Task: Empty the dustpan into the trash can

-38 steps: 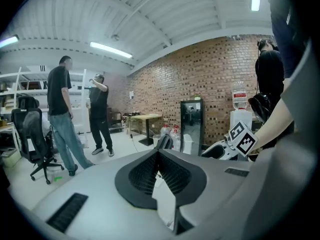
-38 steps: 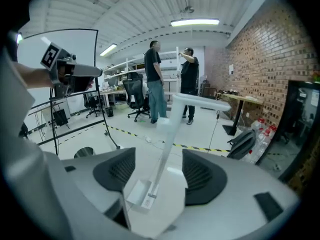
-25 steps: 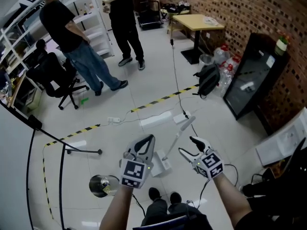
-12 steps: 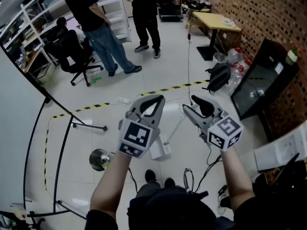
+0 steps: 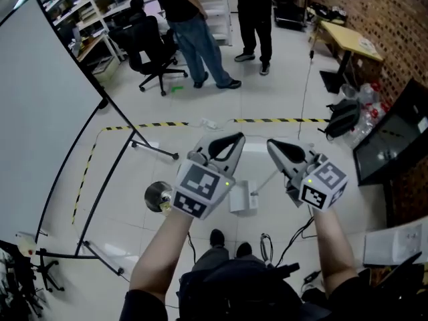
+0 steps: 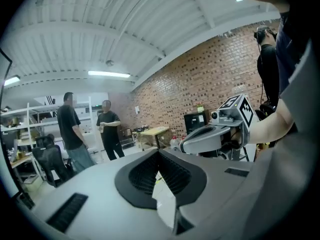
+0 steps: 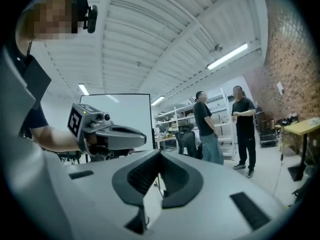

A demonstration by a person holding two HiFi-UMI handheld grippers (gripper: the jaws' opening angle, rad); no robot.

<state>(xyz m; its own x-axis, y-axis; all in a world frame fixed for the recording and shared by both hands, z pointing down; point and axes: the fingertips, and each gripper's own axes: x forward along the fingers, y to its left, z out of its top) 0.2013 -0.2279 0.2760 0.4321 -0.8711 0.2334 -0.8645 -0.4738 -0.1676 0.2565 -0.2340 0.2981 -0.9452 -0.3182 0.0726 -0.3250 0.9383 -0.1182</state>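
A white dustpan [image 5: 243, 198] lies on the tiled floor just ahead of my shoes, its long pale handle [image 5: 267, 177] slanting up to the right. A round silver trash can [image 5: 158, 196] stands to its left, apart from it. Both grippers hang in the air above them and touch neither. My left gripper [image 5: 237, 139] [image 6: 159, 153] is shut with nothing in it. My right gripper [image 5: 272, 144] [image 7: 160, 156] has just been closing and is now shut, also with nothing between its jaws. Each gripper shows side-on in the other's view.
A whiteboard [image 5: 47, 99] on a black stand [image 5: 134, 146] fills the left. Two people [image 5: 194, 19] stand at the back beside an office chair [image 5: 150, 45]. Yellow-black tape [image 5: 281, 120] crosses the floor. A black bag [image 5: 341, 119], a wooden table [image 5: 351, 42] and a dark panel [image 5: 394, 139] line the brick wall at right. Cables [image 5: 267, 246] lie by my feet.
Both grippers have risen from near the floor to pointing about level. The right jaws went from open to shut, with nothing in them. The head view has swung left, bringing in the whiteboard.
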